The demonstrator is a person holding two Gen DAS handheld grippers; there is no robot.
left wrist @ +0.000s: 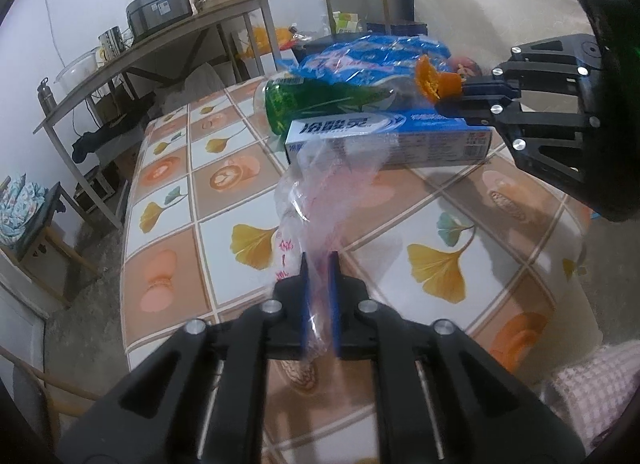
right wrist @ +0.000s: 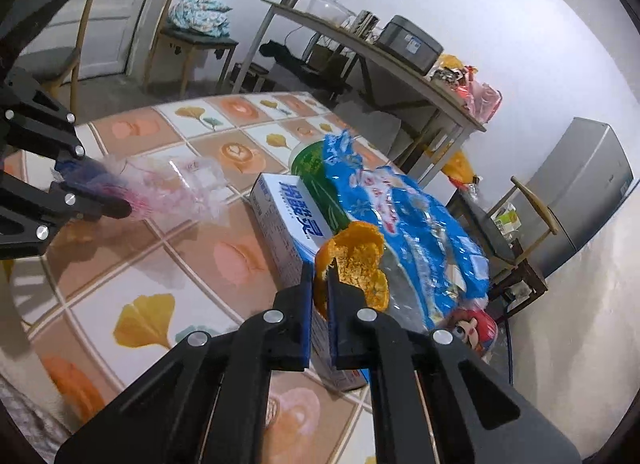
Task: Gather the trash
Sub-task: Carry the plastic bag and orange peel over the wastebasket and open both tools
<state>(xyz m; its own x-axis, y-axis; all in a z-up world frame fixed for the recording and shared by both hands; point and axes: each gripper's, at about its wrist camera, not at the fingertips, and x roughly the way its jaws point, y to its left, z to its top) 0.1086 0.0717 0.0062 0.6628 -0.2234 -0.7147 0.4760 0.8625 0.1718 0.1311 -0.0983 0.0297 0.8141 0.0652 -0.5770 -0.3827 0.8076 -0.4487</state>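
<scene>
My left gripper (left wrist: 319,260) is shut on a clear plastic bag (left wrist: 316,192) and holds it above the patterned table (left wrist: 224,168). The bag also shows in the right wrist view (right wrist: 180,184), with the left gripper (right wrist: 116,194) at the left. My right gripper (right wrist: 319,270) is shut on a piece of orange peel (right wrist: 356,260) above a white and blue toothpaste box (right wrist: 288,220). In the left wrist view the right gripper (left wrist: 448,98) holds the peel (left wrist: 434,78) over the box (left wrist: 392,138).
A green bottle (left wrist: 316,104) and a blue plastic package (left wrist: 372,58) lie behind the box. A red toy (right wrist: 474,328) sits at the table's far edge. A side table with a cooker (left wrist: 160,12), chairs and a fridge (right wrist: 580,192) stand around.
</scene>
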